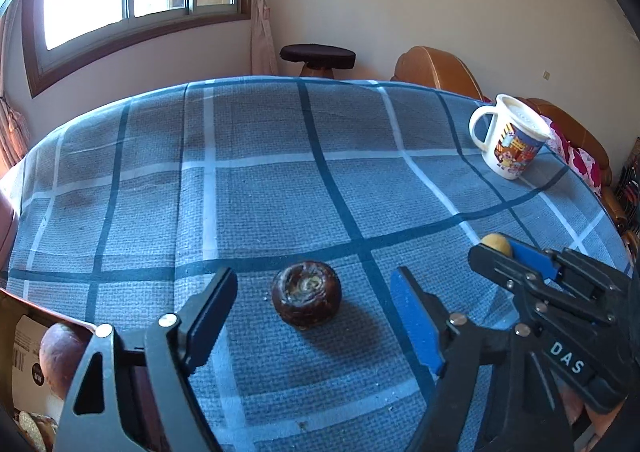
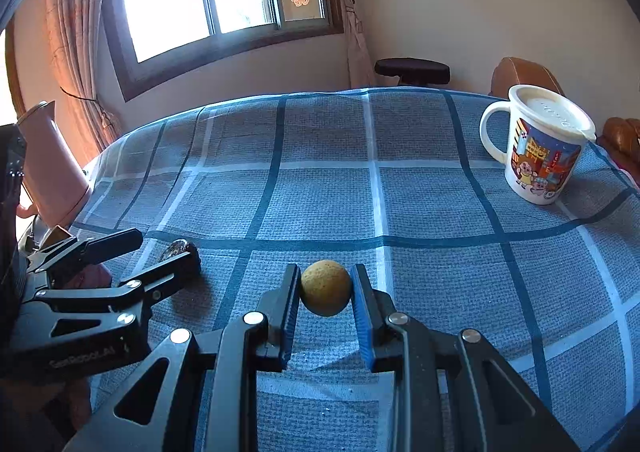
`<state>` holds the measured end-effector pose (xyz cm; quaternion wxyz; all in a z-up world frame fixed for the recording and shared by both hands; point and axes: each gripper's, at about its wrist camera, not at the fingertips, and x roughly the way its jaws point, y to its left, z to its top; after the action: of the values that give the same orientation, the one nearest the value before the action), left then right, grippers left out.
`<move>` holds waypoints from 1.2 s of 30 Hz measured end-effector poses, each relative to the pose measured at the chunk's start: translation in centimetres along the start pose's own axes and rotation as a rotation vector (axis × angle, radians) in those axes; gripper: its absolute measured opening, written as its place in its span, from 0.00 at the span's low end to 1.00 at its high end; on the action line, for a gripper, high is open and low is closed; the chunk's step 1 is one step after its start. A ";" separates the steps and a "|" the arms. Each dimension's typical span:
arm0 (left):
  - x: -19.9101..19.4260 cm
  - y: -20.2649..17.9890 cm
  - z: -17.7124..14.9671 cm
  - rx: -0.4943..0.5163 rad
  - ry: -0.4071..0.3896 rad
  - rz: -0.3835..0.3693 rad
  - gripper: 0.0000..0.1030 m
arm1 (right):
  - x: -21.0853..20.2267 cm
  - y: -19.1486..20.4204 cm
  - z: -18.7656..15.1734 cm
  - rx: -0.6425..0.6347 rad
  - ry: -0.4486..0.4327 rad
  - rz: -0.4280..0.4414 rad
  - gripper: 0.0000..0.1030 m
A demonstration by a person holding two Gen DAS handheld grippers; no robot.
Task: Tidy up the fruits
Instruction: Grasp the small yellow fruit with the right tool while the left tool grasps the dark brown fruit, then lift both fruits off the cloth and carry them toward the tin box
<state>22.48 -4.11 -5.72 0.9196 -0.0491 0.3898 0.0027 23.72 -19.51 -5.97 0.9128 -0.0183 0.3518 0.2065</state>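
Observation:
A dark brown round fruit (image 1: 306, 299) lies on the blue checked tablecloth (image 1: 280, 180). My left gripper (image 1: 314, 294) is open, its jaws on either side of the fruit and apart from it. In the right wrist view the left gripper (image 2: 158, 252) and the dark fruit (image 2: 182, 250) show at the left. My right gripper (image 2: 326, 288) is shut on a small yellow round fruit (image 2: 326, 287), held just above the cloth. It also shows in the left wrist view (image 1: 497, 245), behind the right gripper's fingers (image 1: 532, 258).
A white cartoon mug with a lid (image 2: 538, 144) stands at the table's far right, also in the left wrist view (image 1: 512, 136). A cardboard box holding a reddish fruit (image 1: 60, 358) sits at the near left. A pink jug (image 2: 50, 164) stands at the left edge. Chairs and a stool lie beyond.

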 end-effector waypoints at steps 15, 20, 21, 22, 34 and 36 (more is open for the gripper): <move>0.0 0.3 -0.8 0.011 0.025 -0.081 0.40 | -1.0 1.0 -0.1 -0.047 -0.061 -0.003 0.26; -1.1 0.7 -1.0 0.002 -0.014 -0.090 0.40 | -1.9 1.6 -0.3 -0.072 -0.103 -0.004 0.26; -1.2 0.6 -1.0 0.005 -0.020 -0.089 0.40 | -2.1 1.8 -0.4 -0.077 -0.112 -0.004 0.26; -1.4 0.6 -1.1 0.009 -0.029 -0.088 0.40 | -2.3 1.9 -0.4 -0.080 -0.119 -0.002 0.26; -3.3 0.5 -1.8 0.017 -0.104 -0.064 0.40 | -3.9 2.3 -1.0 -0.086 -0.186 0.014 0.26; -3.6 0.4 -1.9 0.025 -0.115 -0.058 0.40 | -4.1 2.3 -1.0 -0.085 -0.194 0.014 0.26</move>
<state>18.63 -3.76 -4.49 0.9408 -0.0489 0.3345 -0.0262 19.44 -19.05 -3.86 0.9396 -0.0346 0.2526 0.2285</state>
